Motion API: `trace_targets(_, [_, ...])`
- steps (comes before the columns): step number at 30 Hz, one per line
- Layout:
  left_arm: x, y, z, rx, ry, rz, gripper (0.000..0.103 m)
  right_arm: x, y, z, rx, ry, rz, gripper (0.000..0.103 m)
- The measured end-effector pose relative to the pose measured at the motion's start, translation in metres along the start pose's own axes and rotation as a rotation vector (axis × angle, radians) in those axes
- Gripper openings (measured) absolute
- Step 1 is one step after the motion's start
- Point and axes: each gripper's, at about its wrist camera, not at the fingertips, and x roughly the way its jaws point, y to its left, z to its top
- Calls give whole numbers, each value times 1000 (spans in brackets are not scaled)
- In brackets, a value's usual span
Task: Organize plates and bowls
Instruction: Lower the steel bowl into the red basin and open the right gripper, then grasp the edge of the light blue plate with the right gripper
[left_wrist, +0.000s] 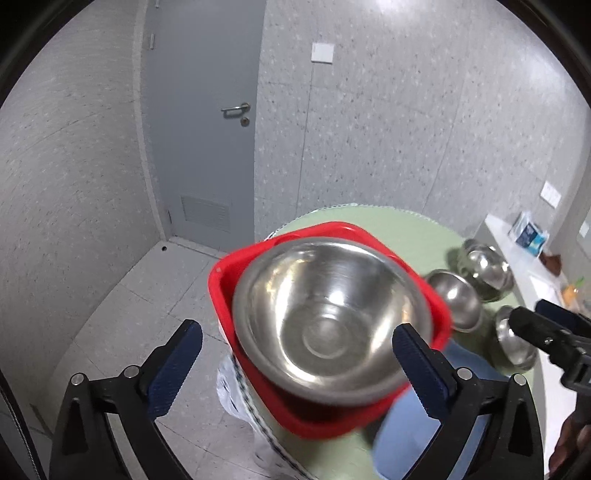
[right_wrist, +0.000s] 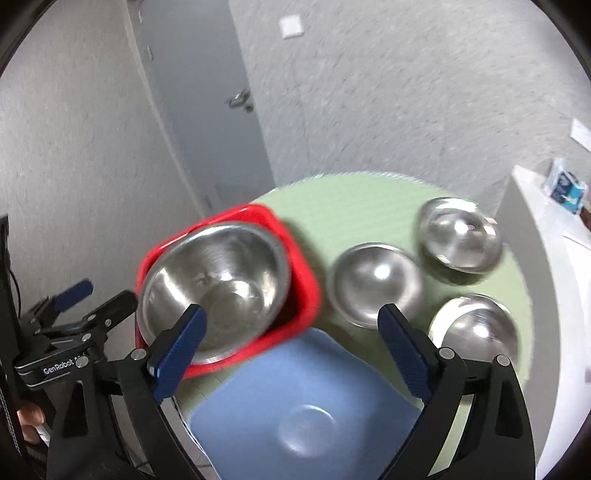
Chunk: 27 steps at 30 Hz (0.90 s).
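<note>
Right wrist view is motion-blurred. A large steel bowl (right_wrist: 212, 286) sits in the red tray (right_wrist: 303, 280), left of centre, on the green table (right_wrist: 354, 206). Only this view shows the blue plate (right_wrist: 303, 402) whole and all three small bowls (right_wrist: 376, 286). Left gripper (left_wrist: 297, 341) and right gripper (right_wrist: 291, 325) both gape, empty.

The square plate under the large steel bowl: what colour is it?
Red, clearest in the right wrist view.

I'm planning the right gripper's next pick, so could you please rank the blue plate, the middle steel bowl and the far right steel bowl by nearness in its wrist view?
From the right gripper:
1. Blue plate, just below the fingers.
2. Middle steel bowl, ahead, slightly right.
3. Far steel bowl, table's back right.
</note>
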Motion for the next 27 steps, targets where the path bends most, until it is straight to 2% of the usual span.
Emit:
trace_targets(6, [-32, -29, -45, -45, -4, 24, 102, -36, -38, -29, 58, -50, -30, 99])
trace_targets(12, [-41, -61, -82, -33, 47, 36, 102, -45, -70, -73, 134, -25, -45, 99])
trace_targets(17, [-36, -78, -104, -37, 101, 46, 102, -32, -80, -101, 167, 40, -26, 99])
trace_targets(24, [-13, -82, -105, -14, 161, 54, 102, -10, -81, -125, 166, 100, 7, 99])
trace_targets(27, [-3, -85, -109, -4, 191, 43, 96, 4, -81, -132, 162, 130, 9, 99])
